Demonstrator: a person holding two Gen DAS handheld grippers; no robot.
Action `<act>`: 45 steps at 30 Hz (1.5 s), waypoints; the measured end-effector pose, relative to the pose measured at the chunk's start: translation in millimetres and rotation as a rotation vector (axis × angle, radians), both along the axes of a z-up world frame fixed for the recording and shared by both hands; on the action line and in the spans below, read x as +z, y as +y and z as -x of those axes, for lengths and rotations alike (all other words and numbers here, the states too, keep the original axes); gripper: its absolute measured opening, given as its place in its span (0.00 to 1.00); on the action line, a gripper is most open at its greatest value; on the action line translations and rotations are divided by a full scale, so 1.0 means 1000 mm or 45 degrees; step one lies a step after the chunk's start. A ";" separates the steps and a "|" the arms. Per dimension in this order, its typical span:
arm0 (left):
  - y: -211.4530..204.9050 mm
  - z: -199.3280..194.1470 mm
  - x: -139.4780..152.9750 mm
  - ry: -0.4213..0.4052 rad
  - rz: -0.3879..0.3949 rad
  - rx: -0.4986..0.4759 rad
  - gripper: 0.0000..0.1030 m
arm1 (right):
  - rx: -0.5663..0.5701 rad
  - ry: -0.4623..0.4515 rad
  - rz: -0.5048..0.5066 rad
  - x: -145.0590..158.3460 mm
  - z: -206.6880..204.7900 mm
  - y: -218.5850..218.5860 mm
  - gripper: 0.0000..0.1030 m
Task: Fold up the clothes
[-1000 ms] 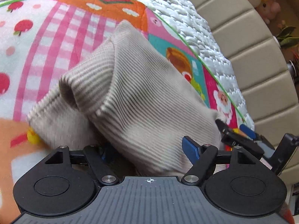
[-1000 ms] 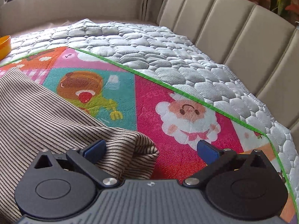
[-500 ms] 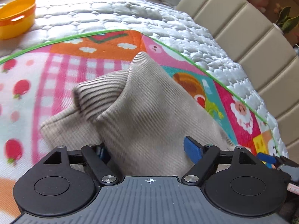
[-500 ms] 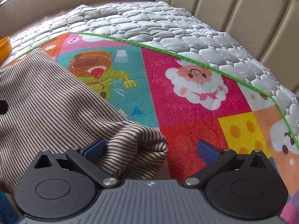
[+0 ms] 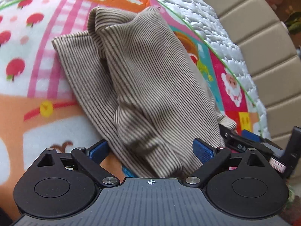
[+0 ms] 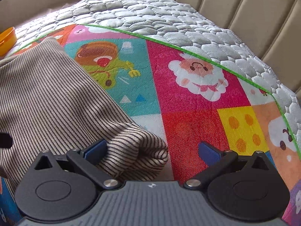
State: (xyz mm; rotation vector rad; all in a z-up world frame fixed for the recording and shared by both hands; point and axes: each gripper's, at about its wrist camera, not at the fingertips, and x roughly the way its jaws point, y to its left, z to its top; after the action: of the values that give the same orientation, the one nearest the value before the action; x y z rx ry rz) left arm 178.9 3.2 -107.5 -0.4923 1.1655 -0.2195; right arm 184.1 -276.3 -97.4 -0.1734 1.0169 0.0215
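An orange bowl (image 6: 6,40) stands on the quilted white mattress cover (image 6: 150,15), beyond the far left edge of the colourful play mat (image 6: 197,116); only a part of it shows and what is inside cannot be seen. The left gripper (image 5: 150,148) has its jaws wide apart, and they have just been opening; the near end of the striped garment (image 5: 143,79) lies between the two blue pads (image 5: 203,148), but the pads do not press on it. The right gripper (image 6: 152,150) is also wide open and grips nothing: the rolled near corner of the garment lies against its left pad (image 6: 95,150), while its right pad is apart from the cloth, over the bare mat. The garment is beige with thin dark stripes and lies on the mat, to the left of the Santa picture (image 6: 197,77) printed on it. It is folded over itself in loose layers, with a thick fold standing up at its far end and wrinkles near the left gripper.
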 end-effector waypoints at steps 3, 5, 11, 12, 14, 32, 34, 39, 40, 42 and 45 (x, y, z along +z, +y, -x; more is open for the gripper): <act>-0.004 -0.015 -0.004 -0.040 -0.044 -0.013 0.77 | 0.042 0.018 0.053 0.003 0.010 0.012 1.00; -0.008 -0.028 -0.004 -0.066 -0.066 -0.034 0.76 | 0.063 0.028 0.087 0.004 0.017 0.020 1.00; -0.032 -0.063 -0.001 -0.171 -0.210 -0.179 0.82 | -0.011 0.019 0.096 0.005 0.037 0.039 1.00; -0.033 -0.065 0.000 -0.173 -0.216 -0.193 0.83 | -0.035 0.024 0.073 0.004 0.038 0.038 1.00; -0.032 -0.066 0.003 -0.172 -0.231 -0.209 0.83 | -0.084 0.061 -0.012 0.001 0.033 0.029 1.00; 0.003 0.019 0.017 -0.069 -0.005 -0.151 0.90 | -0.252 0.245 -0.074 -0.003 0.030 -0.021 1.00; 0.003 0.018 0.021 -0.113 -0.074 -0.151 0.90 | -0.160 0.289 -0.150 -0.002 0.040 -0.005 1.00; 0.012 0.020 0.025 -0.171 -0.293 -0.130 0.91 | 0.046 0.166 0.015 0.006 0.068 0.047 1.00; 0.016 0.020 0.026 -0.165 -0.283 -0.113 0.91 | 0.048 0.102 0.049 0.012 0.072 0.050 1.00; 0.021 0.022 0.029 -0.168 -0.265 -0.093 0.92 | 0.044 -0.037 0.088 0.024 0.079 0.053 1.00; 0.025 0.025 0.033 -0.195 -0.282 -0.095 0.93 | 0.050 -0.203 -0.097 0.048 0.087 0.046 1.00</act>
State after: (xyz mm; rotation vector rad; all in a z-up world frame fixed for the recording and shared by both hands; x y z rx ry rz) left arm 153.9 28.2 -74.4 -0.2332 1.0444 -0.1861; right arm 96.8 -230.6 -49.1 -0.1233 0.8526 0.0809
